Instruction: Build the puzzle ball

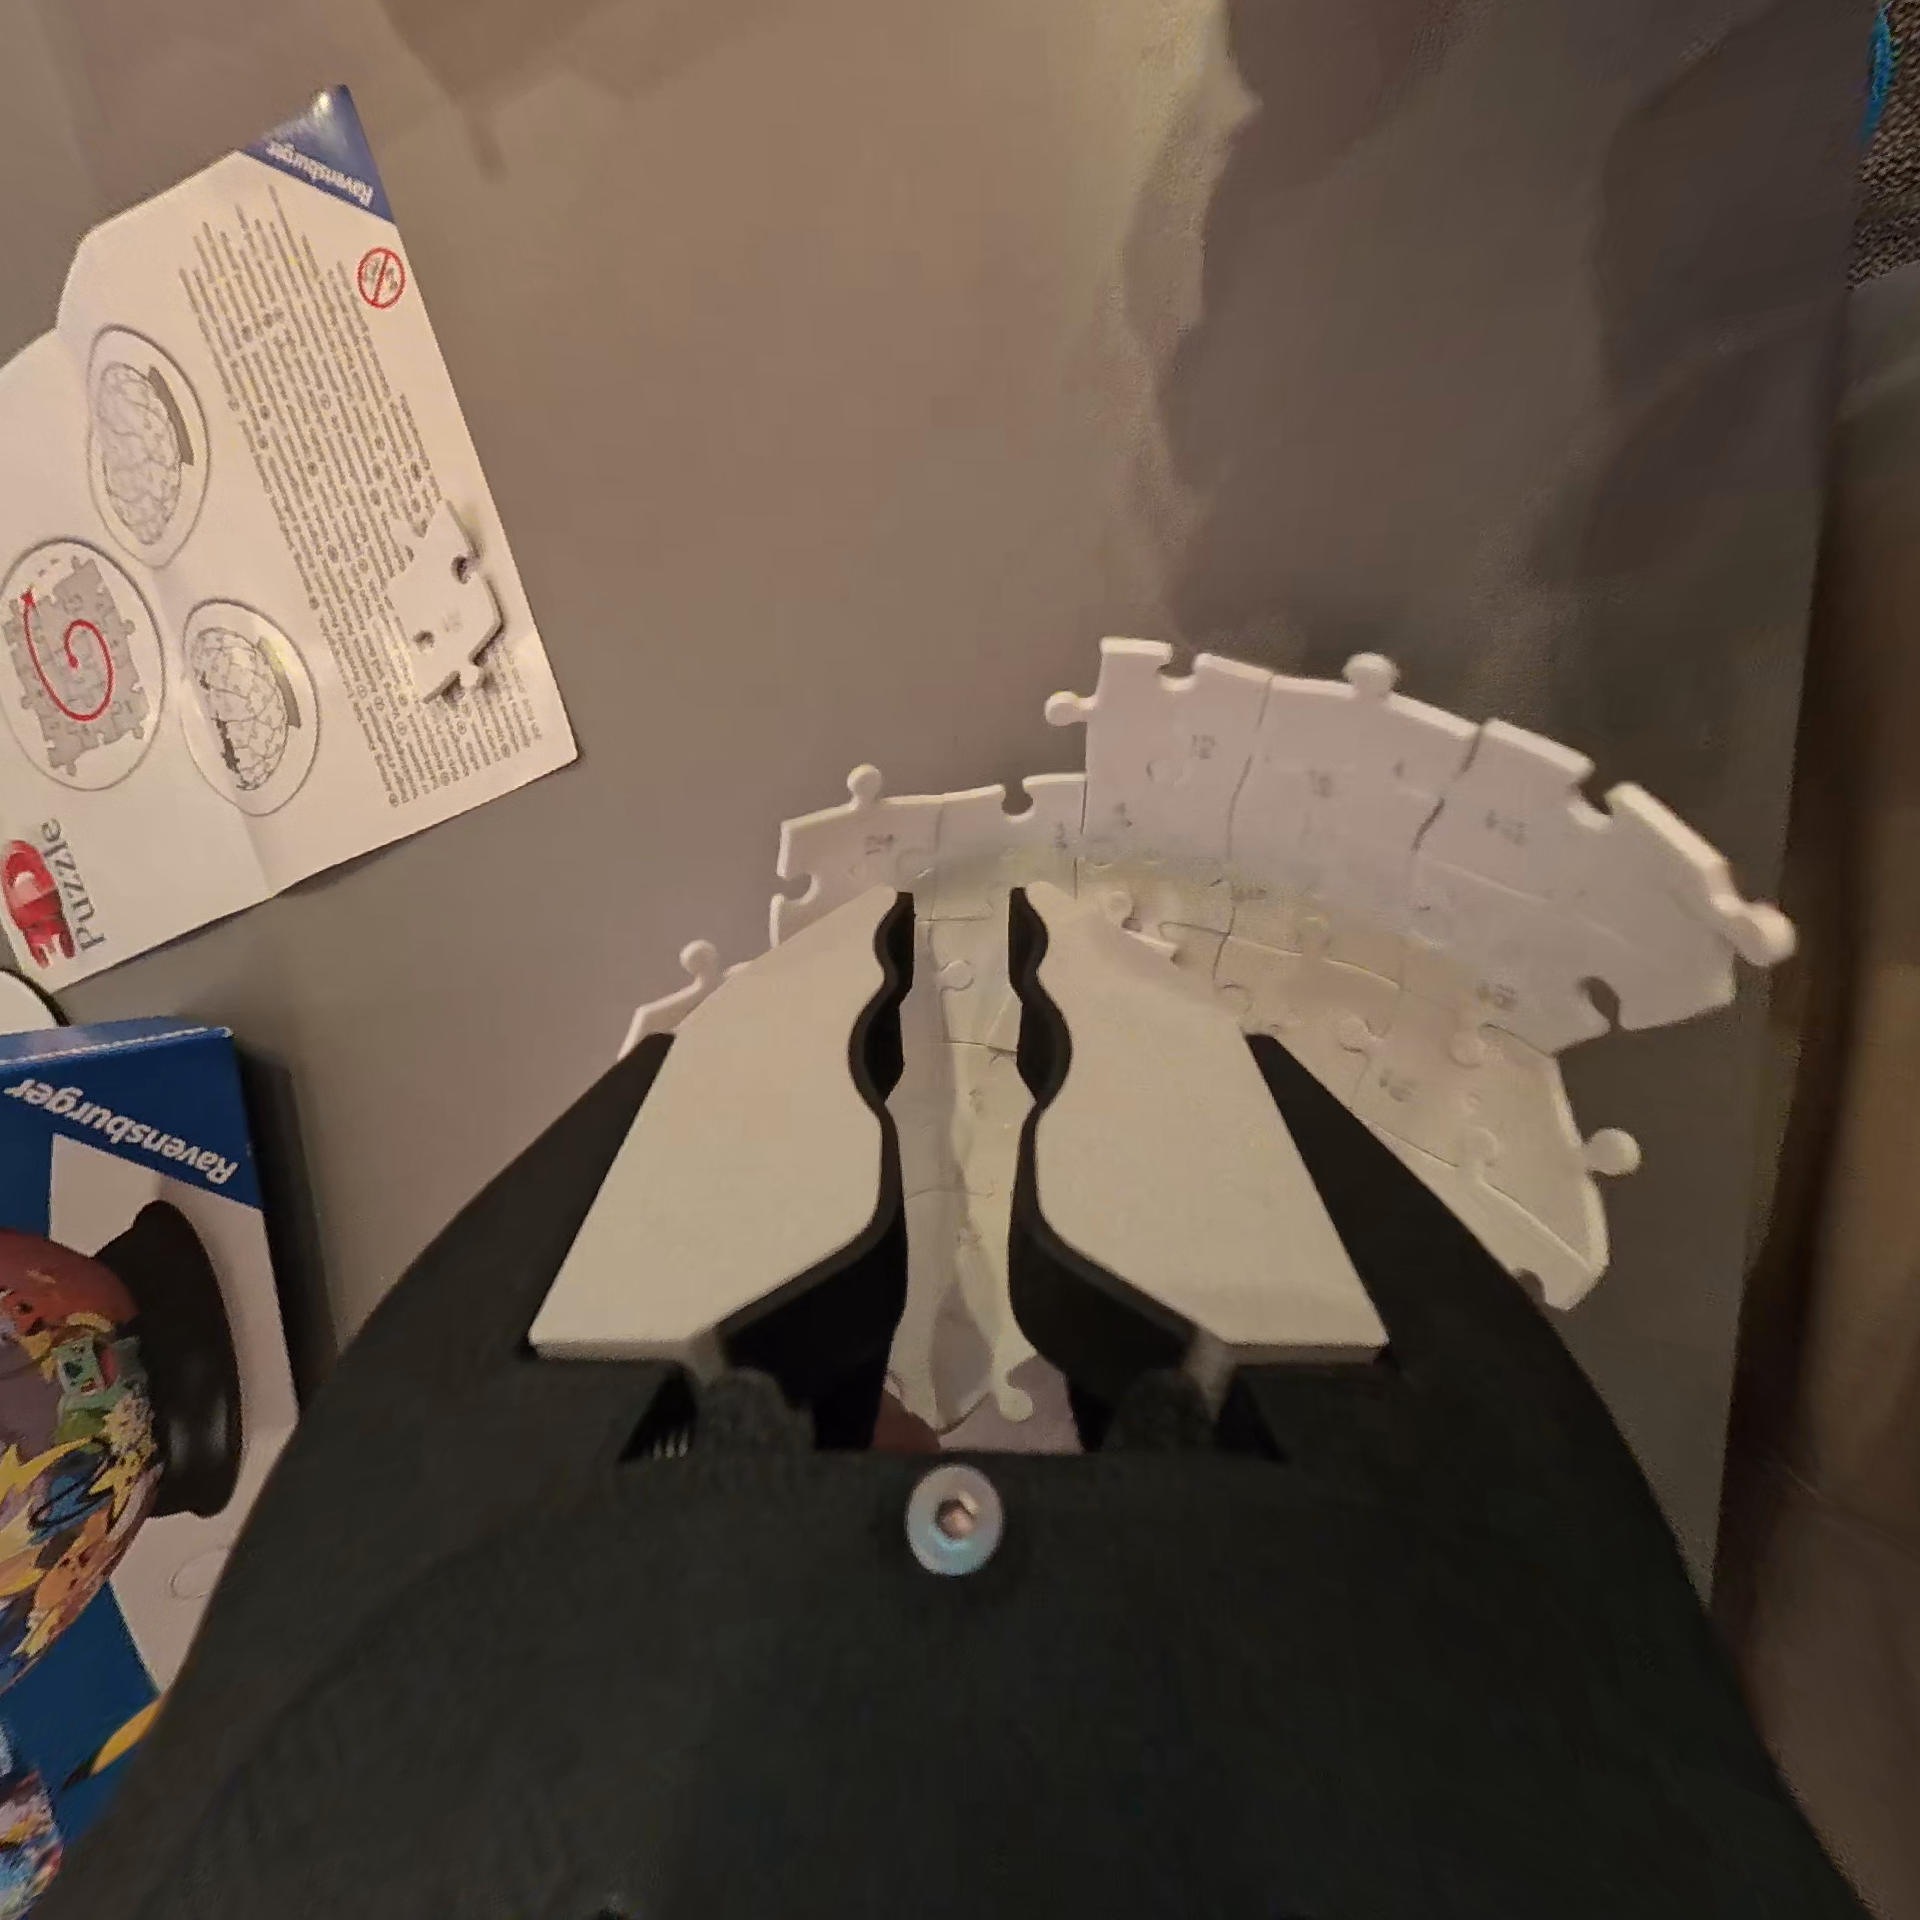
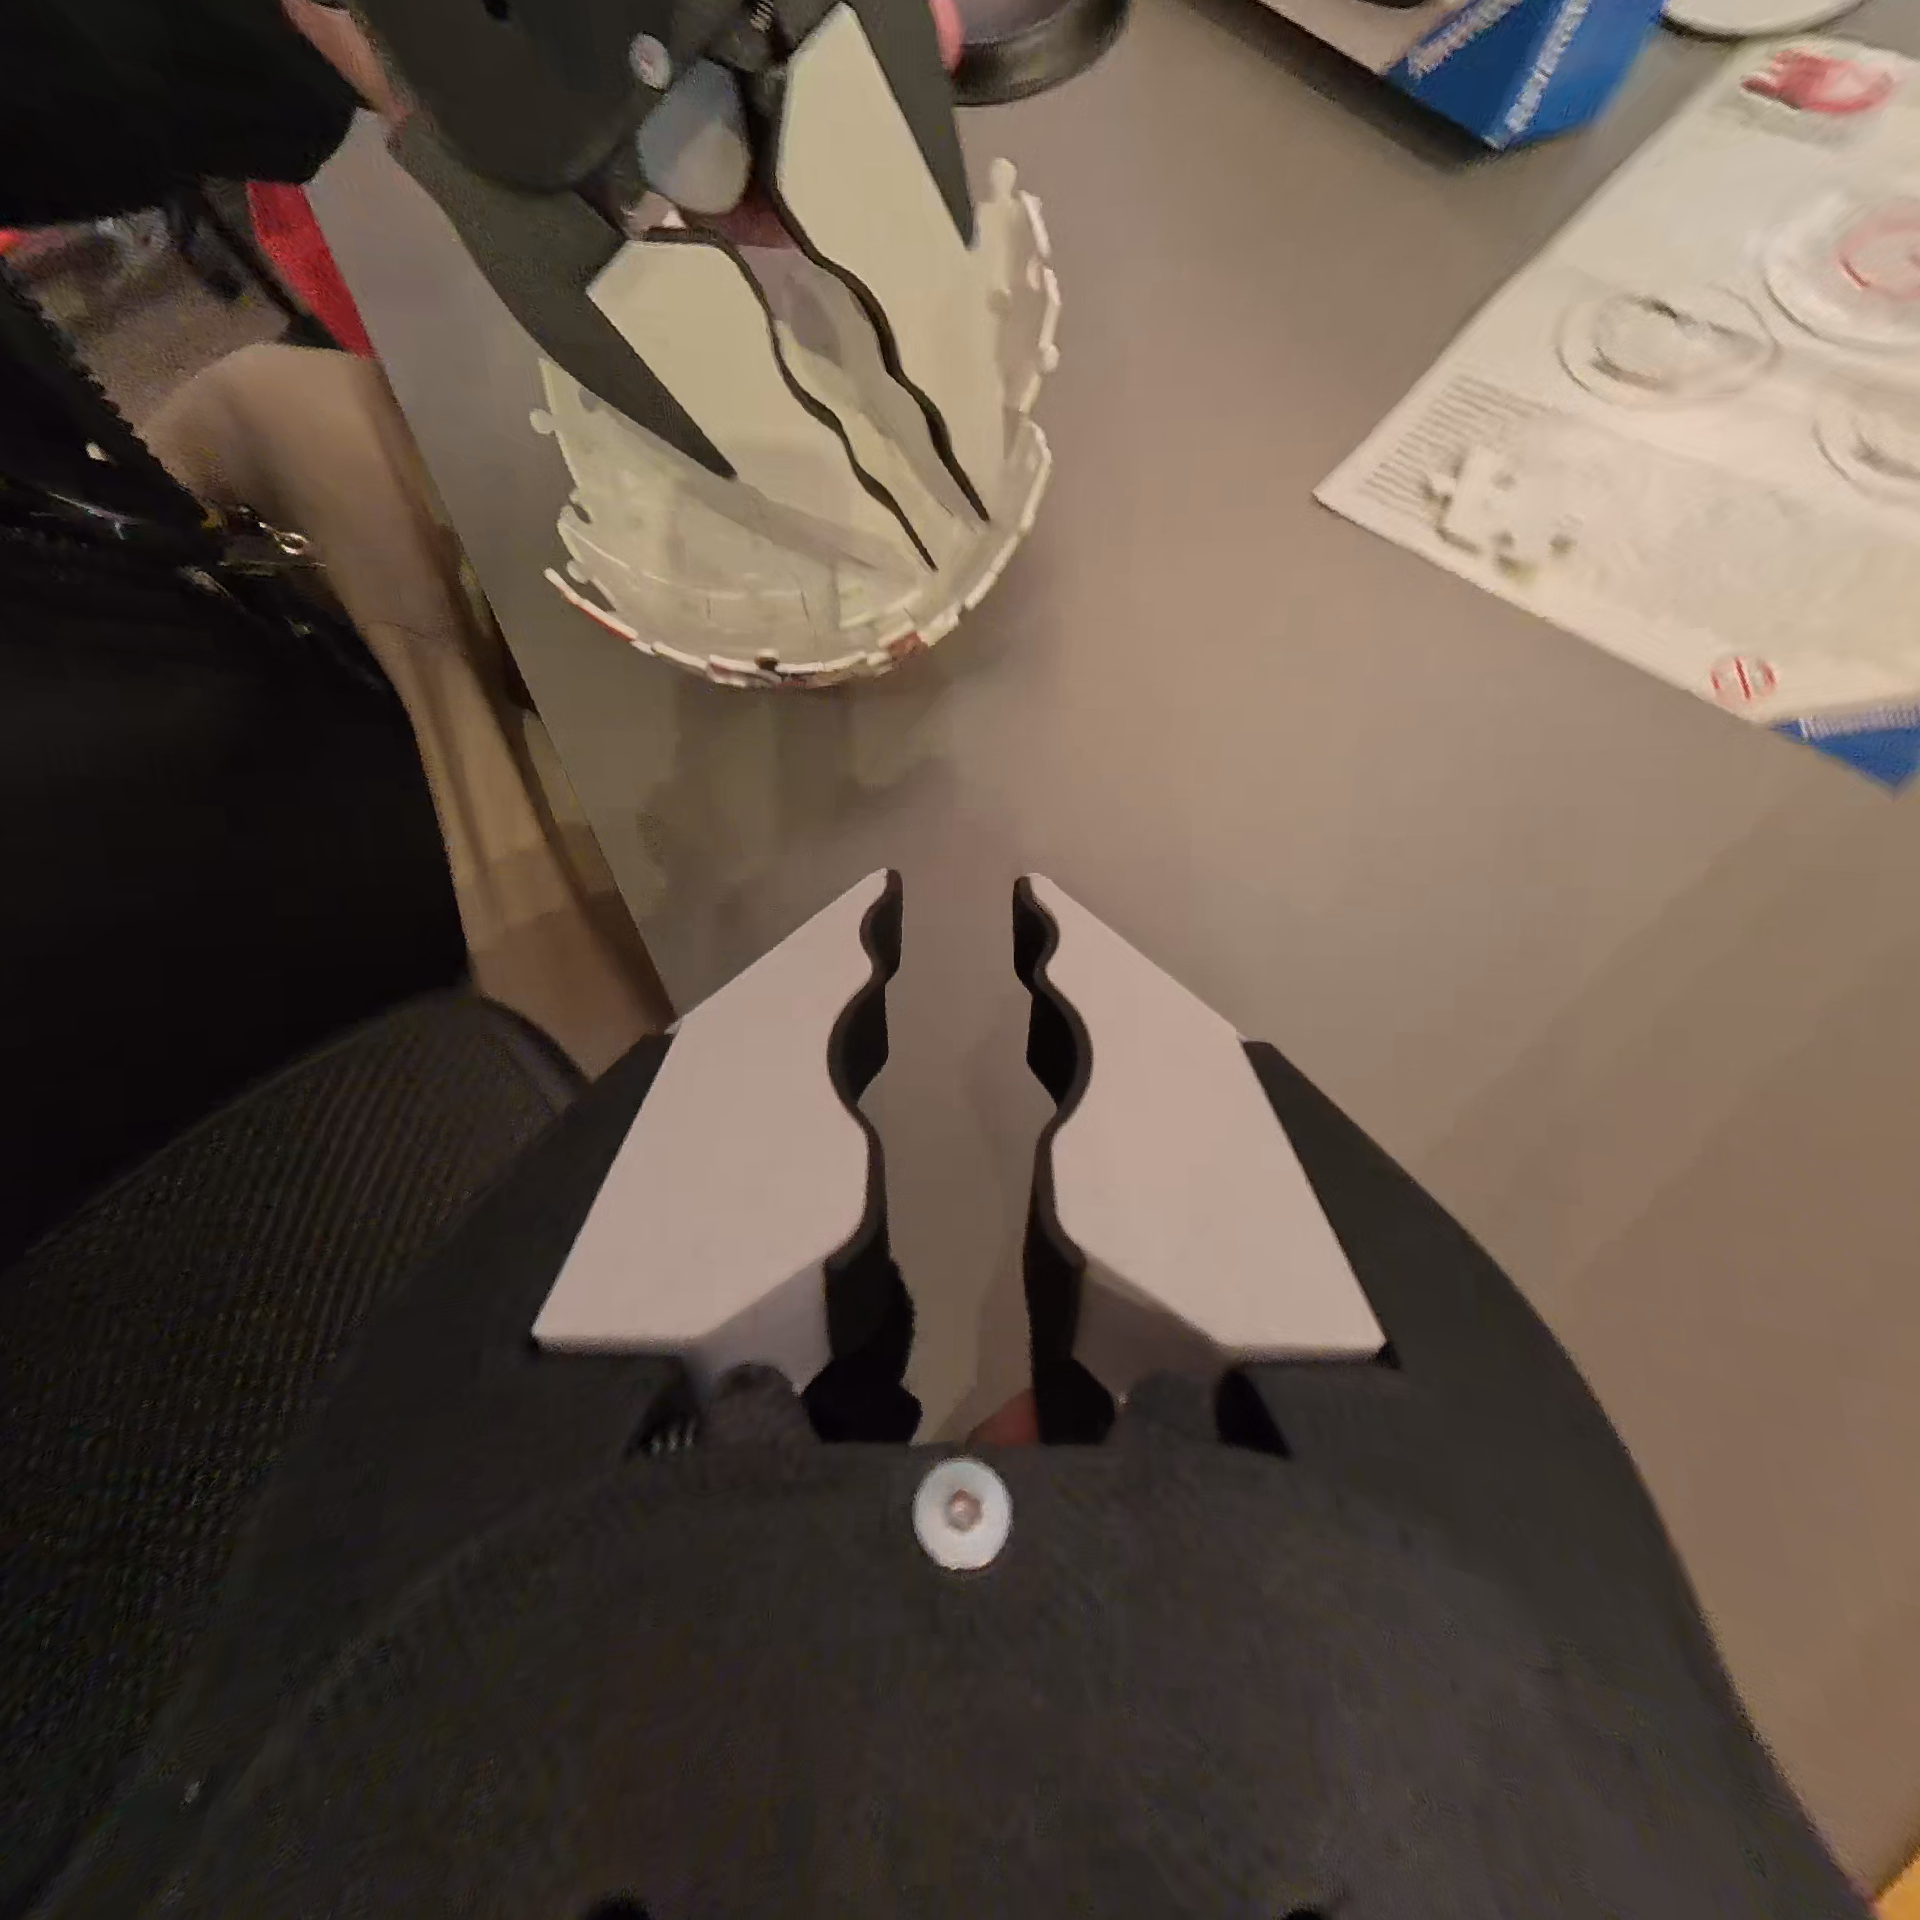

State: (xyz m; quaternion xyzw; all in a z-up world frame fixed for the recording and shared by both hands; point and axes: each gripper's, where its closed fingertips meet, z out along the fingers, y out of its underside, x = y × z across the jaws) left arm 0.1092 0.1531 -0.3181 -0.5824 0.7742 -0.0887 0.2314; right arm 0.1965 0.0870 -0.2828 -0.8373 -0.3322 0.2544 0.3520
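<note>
Left gripper [image 1: 961, 914]: fingers narrowly parted, gripping the wall of the half-built puzzle ball [image 1: 1351, 883], centre right of frame.
Hidden: the shell's lower part, behind the fingers.
Right gripper [image 2: 956, 894]: fingers slightly apart, holding nothing, above the grey tabletop [image 2: 1299, 935].
Loose piece [image 1: 457, 603]: one, on the leaflet [image 1: 260, 520], upper left.
Box [image 1: 114, 1299]: one, cut off at the left edge.

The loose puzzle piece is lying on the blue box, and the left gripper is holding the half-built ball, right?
Not quite. The loose puzzle piece lies on the instruction sheet, not the blue box; the left wrist view shows it. The left gripper does hold the half-built ball.
</note>
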